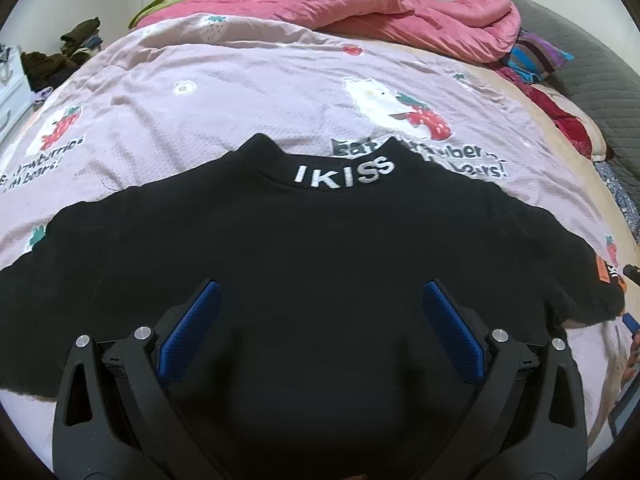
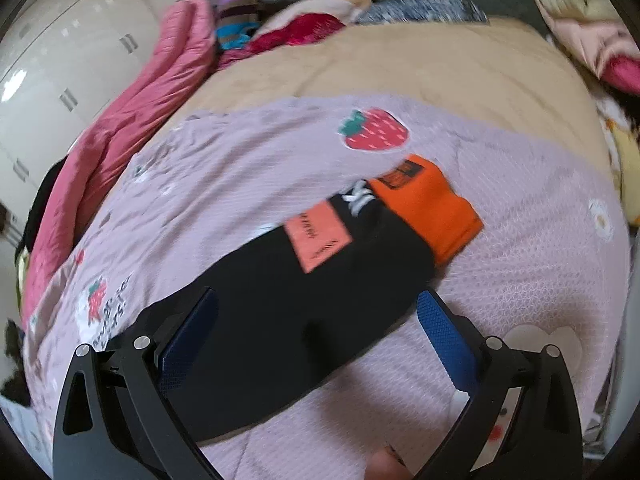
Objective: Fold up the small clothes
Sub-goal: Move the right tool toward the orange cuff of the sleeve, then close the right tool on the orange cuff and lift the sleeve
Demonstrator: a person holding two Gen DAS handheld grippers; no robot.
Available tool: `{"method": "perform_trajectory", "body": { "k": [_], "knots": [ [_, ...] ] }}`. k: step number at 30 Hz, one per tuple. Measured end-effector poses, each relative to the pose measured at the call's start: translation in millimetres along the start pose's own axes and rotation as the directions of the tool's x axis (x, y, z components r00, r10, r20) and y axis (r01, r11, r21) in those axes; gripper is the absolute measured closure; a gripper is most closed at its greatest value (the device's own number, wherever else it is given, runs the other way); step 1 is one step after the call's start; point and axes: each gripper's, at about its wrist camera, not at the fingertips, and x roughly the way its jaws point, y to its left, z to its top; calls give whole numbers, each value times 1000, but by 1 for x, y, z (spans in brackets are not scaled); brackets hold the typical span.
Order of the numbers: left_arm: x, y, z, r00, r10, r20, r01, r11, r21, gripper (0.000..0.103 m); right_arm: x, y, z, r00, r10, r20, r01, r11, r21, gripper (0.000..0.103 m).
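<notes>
Blue-padded fingers [image 1: 208, 320] of the left tool [image 1: 318, 290] spread wide over the middle of the black sweater's body, gripping nothing. That placement reads as a survey of the whole garment, not a reach for any one edge.

Largest in the scene is the bed [image 1: 520, 92], its lilac strawberry-print cover [image 1: 224, 120] giving a broad, soft surface on which a garment can be laid out. A pink quilt [image 1: 400, 8] is bunched at the far end, leaving that surface free.

On the cover the black sweater [image 1: 300, 248] lies spread, with the collar lettered "IKISS" [image 1: 344, 174] at the far side and both sleeves stretched outward, which I judge to be the flat starting layout for folding; no fold shows yet.

From the right wrist view, the sleeve [image 2: 288, 312] runs diagonally away to its orange cuff [image 2: 428, 212], with an orange patch [image 2: 318, 236] partway along. The right tool [image 2: 318, 300] has its jaws wide apart, straddling the sleeve near the shoulder end and holding nothing. It is probably lined up to take the sleeve first and bring it across the body. This view is blurred, so whether the pads touch the cloth cannot be told.
</notes>
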Motion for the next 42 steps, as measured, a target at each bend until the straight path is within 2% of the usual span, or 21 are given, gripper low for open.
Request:
{"method": "perform_trajectory", "body": {
  "k": [3, 5, 8, 11, 13, 14, 18, 21, 25, 30, 36, 42],
  "knots": [
    [5, 4, -1, 1000, 11, -9, -11, 1000, -2, 8, 16, -17, 7, 1000, -7, -21, 9, 998, 62, 4],
    [7, 8, -1, 1000, 8, -15, -8, 1000, -11, 8, 27, -26, 12, 999, 18, -35, -15, 996, 93, 4],
    [7, 11, -2, 1000, 5, -17, -6, 1000, -20, 8, 39, -27, 20, 999, 29, -19, -28, 997, 73, 10],
    [2, 12, -1, 1000, 3, -16, -3, 1000, -25, 8, 45, -28, 22, 999, 33, 17, -34, 997, 64, 33],
    [-4, 14, -1, 1000, -12, -9, 12, 999, -34, 8, 46, -31, 22, 997, 69, 26, -70, 995, 75, 79],
    [-7, 14, 0, 1000, -17, -6, 17, 999, -38, 8, 45, -32, 21, 994, 110, 20, -111, 990, 89, 85],
    [-22, 16, 4, 999, -38, 6, 38, 998, -48, 8, 23, -19, 19, 980, 191, 62, -193, 980, 40, 87],
    [-33, 15, 6, 998, -58, 16, 59, 997, -48, 8, -4, 1, 14, 951, 295, 92, -293, 956, -27, 88],
    [-44, 13, 7, 996, -83, 23, 84, 995, -45, 8, -31, 32, -1, 915, 391, 102, -378, 917, -127, 88],
    [-58, 15, 5, 993, -112, 31, 113, 992, -54, 8, -55, 71, -22, 884, 461, 78, -427, 864, -268, 88],
    [-67, 28, 5, 990, -131, 42, 134, 987, -88, 8, -73, 121, -59, 854, 520, 3, -472, 778, -415, 88],
    [-69, 47, 3, 990, -134, 43, 139, 980, -142, 8, -81, 152, -87, 843, 536, -54, -488, 718, -496, 88]
  ]
}}
